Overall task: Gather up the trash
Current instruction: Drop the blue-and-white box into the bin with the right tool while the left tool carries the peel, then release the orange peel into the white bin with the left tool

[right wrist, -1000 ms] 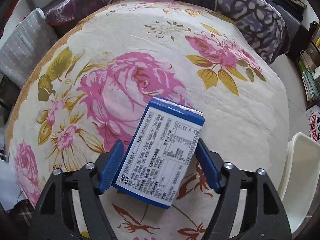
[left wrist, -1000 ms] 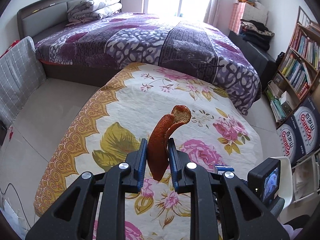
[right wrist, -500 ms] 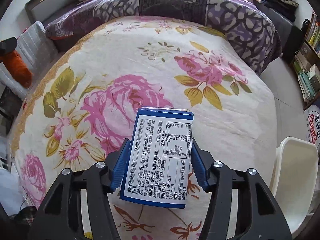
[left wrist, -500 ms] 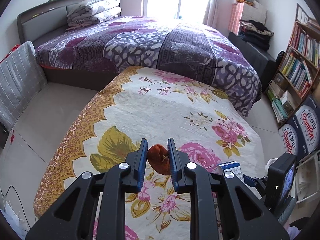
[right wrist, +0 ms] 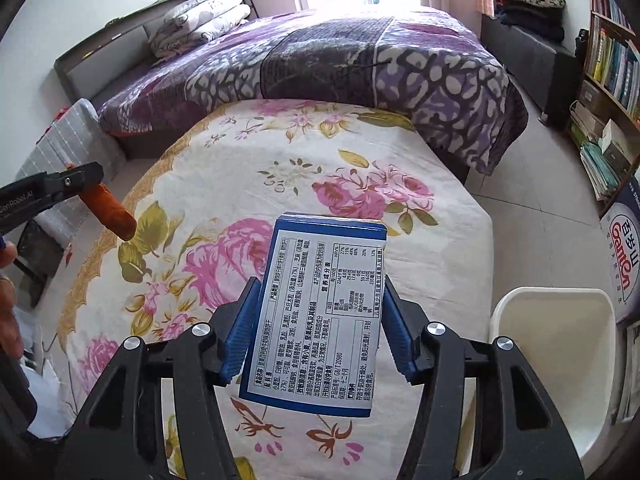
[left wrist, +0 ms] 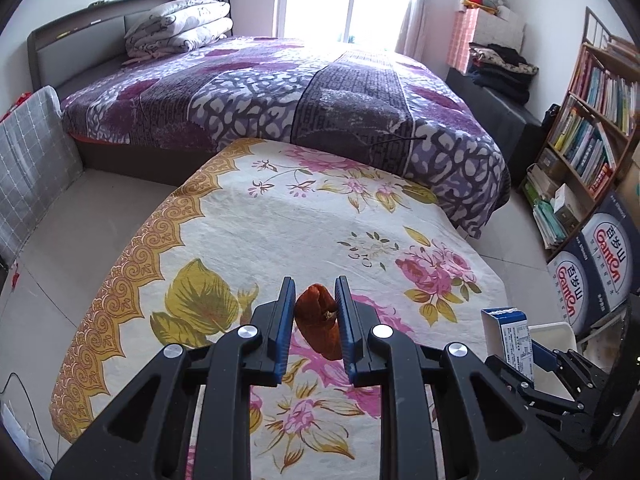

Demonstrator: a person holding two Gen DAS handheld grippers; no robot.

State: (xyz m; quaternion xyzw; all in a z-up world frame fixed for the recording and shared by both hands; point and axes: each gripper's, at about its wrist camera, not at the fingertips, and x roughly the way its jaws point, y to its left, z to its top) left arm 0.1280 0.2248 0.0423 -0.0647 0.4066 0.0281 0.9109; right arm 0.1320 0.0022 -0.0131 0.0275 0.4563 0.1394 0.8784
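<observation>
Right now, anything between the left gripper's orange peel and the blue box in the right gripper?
Nothing: only bare floral tablecloth between orange peel and blue box, per right wrist view.

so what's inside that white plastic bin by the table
Only bare pale inner walls of the white plastic bin show; no trash is visible. Its bottom lies out of sight, and the right claw covers its near corner.

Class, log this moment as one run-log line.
left tongs: shut on orange peel | right tongs: shut on blue box | white bin: beside table
</observation>
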